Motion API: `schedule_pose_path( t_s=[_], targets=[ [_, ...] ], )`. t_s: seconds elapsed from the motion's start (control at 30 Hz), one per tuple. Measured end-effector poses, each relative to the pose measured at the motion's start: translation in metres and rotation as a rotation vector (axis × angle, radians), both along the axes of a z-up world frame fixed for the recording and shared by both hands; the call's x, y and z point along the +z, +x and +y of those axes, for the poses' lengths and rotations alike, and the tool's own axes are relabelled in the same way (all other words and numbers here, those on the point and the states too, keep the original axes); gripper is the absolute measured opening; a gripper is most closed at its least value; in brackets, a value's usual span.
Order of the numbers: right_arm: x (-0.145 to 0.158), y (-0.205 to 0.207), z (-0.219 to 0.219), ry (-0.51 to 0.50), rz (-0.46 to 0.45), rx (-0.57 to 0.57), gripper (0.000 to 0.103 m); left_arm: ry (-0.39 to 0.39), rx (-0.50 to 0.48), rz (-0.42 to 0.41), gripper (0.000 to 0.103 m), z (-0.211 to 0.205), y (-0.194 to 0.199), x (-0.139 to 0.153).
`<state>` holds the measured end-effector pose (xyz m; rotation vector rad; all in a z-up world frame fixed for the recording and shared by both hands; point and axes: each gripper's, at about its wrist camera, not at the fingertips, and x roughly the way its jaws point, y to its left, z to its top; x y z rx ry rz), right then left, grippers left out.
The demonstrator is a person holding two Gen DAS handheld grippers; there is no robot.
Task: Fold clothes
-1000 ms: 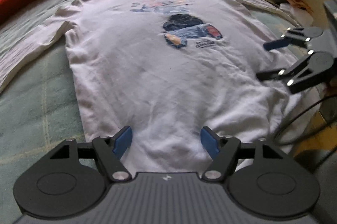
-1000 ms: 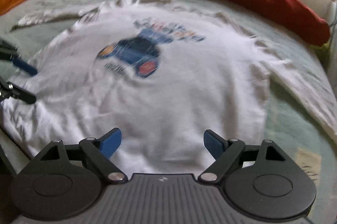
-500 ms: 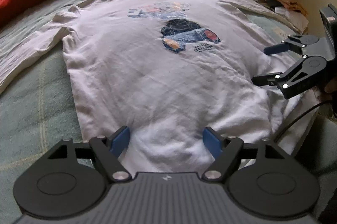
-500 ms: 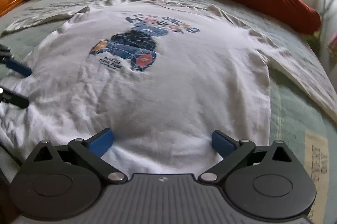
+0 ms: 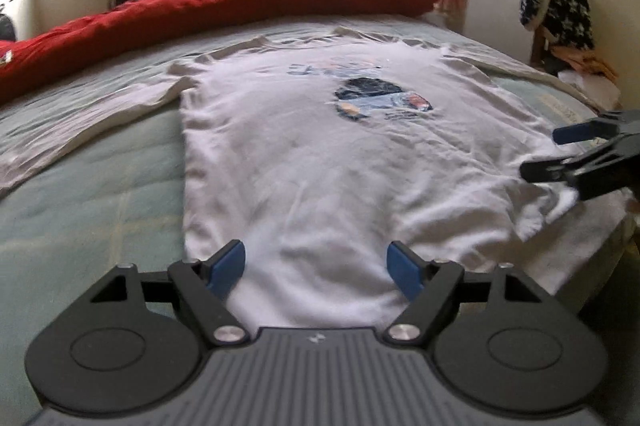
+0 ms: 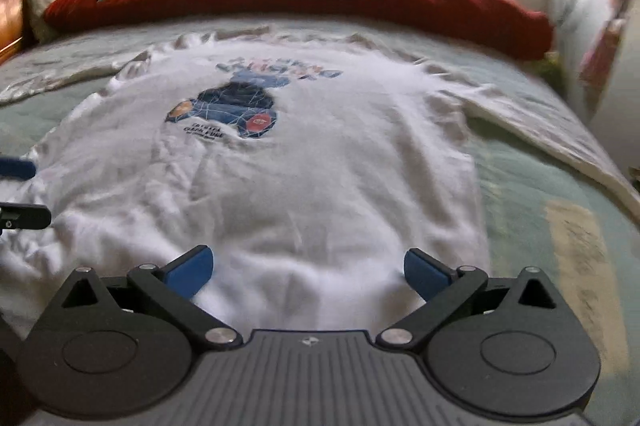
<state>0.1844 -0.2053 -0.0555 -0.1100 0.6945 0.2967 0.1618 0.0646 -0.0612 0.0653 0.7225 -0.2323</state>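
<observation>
Both cameras have tilted up; the left gripper (image 5: 316, 268) and right gripper (image 6: 308, 268) hang released over the shirt (image 5: 320, 153) hem, apparently ungrasped.

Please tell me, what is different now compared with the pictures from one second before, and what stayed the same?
Both cameras have tilted up: the window and far wall now show above the red duvet. The right gripper has spread its jaws wider; the left gripper opened only slightly. Nothing was gripped or released. The white shirt lies flat on the bed as before, sleeves out, print up.
</observation>
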Motion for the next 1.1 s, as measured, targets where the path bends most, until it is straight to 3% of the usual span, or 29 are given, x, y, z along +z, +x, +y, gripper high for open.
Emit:
schedule_pose_path(
  t_s=[0.1, 0.27, 0.33, 0.4, 0.57, 0.67, 0.8, 0.93, 1.1],
  targets=[
    [0.012, -0.014, 0.014, 0.068, -0.069, 0.069, 0.103, 0.007, 0.014, -0.008, 0.079, -0.001, -0.005, -0.003],
    [-0.020, -0.014, 0.033, -0.005, 0.008, 0.041, 0.103, -0.028, 0.067, 0.002, 0.079, 0.002, -0.016, -0.006],
    [-0.027, -0.033, 0.025, 0.014, -0.039, 0.038, 0.103, -0.010, 0.059, 0.004, 0.079, -0.001, -0.025, -0.002],
    [-0.026, -0.045, 0.015, 0.063, -0.029, 0.018, 0.103, -0.012, 0.050, -0.016, 0.078, -0.004, -0.025, 0.006],
    [-0.016, -0.050, 0.018, 0.067, -0.045, 0.011, 0.103, -0.016, 0.043, -0.076, 0.078, -0.016, -0.006, 0.013],
    [-0.010, -0.040, 0.027, 0.043, -0.065, 0.009, 0.103, -0.076, 0.095, 0.000, 0.078, -0.012, 0.008, -0.004],
    [0.006, -0.019, 0.028, 0.057, -0.081, 0.011, 0.103, -0.131, 0.095, 0.000, 0.079, 0.003, -0.012, -0.009],
    [0.015, 0.015, 0.036, 0.072, -0.007, 0.084, 0.103, -0.225, 0.143, 0.060, 0.079, 0.031, -0.005, 0.020],
    [0.015, 0.052, 0.062, 0.102, -0.002, 0.198, 0.103, -0.283, 0.153, 0.048, 0.079, 0.039, 0.054, 0.052]
  ],
)
